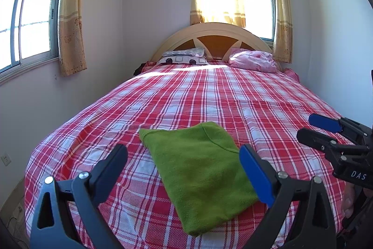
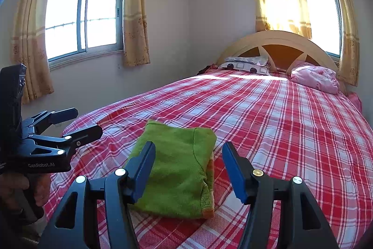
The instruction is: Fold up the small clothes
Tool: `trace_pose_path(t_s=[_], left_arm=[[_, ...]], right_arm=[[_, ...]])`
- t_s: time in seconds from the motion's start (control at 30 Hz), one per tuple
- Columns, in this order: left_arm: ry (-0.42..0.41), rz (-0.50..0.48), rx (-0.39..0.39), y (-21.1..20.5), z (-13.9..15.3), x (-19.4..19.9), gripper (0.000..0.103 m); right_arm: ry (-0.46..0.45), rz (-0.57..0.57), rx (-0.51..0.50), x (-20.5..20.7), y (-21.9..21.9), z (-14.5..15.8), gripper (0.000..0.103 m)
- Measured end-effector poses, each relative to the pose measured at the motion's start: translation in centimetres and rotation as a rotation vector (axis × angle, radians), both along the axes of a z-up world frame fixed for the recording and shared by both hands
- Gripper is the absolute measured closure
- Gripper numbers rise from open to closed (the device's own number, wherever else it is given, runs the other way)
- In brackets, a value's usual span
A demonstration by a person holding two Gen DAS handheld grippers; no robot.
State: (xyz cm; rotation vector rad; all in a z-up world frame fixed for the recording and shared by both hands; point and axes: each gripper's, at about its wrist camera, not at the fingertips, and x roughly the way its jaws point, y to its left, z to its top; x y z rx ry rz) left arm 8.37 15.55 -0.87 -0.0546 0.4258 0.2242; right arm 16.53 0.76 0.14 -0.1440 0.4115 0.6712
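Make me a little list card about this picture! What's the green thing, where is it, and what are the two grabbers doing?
green garment: folded into a compact rectangle, lying flat
where: near end of the plaid bed
left gripper: open, empty, above the garment
right gripper: open, empty, above the garment
touching: neither gripper holds the cloth
far end: two pillows, headboard

"DAS" on right gripper (image 1: 312, 130) body; "GenRobot.AI" on left gripper (image 2: 88, 121) body.

I'm in a home bedroom: a bed (image 1: 209, 95) under a red plaid sheet fills my view, its arched wooden headboard (image 1: 215, 35) and two pillows (image 1: 184, 57) at twelve o'clock, yellow-curtained windows (image 1: 30, 20) at ten and one.
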Motion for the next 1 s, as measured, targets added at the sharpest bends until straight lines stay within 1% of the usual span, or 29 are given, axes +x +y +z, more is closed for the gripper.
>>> trace_pose_path(t_s=[0.07, 0.17, 0.5, 0.73, 1.0], left_arm=[[0.000, 0.000, 0.001, 0.0, 0.0, 0.0, 0.004], [0.002, 0.000, -0.003, 0.0, 0.1, 0.0, 0.000], [-0.009, 0.033, -0.004, 0.5, 0.5, 0.0, 0.000], [0.000, 0.060, -0.008, 1.0, 0.5, 0.2, 0.000], [0.007, 0.086, 0.025, 1.0, -0.1, 0.4, 0.000]], right_arm=[[-0.003, 0.000, 0.002, -0.1, 0.0, 0.0, 0.042], [-0.010, 0.000, 0.008, -0.3, -0.2, 0.1, 0.042], [-0.032, 0.003, 0.015, -0.8, -0.3, 0.3, 0.042], [-0.032, 0.009, 0.011, -0.9, -0.2, 0.2, 0.042], [-0.024, 0.016, 0.002, -0.9, 0.0, 0.0, 0.042]])
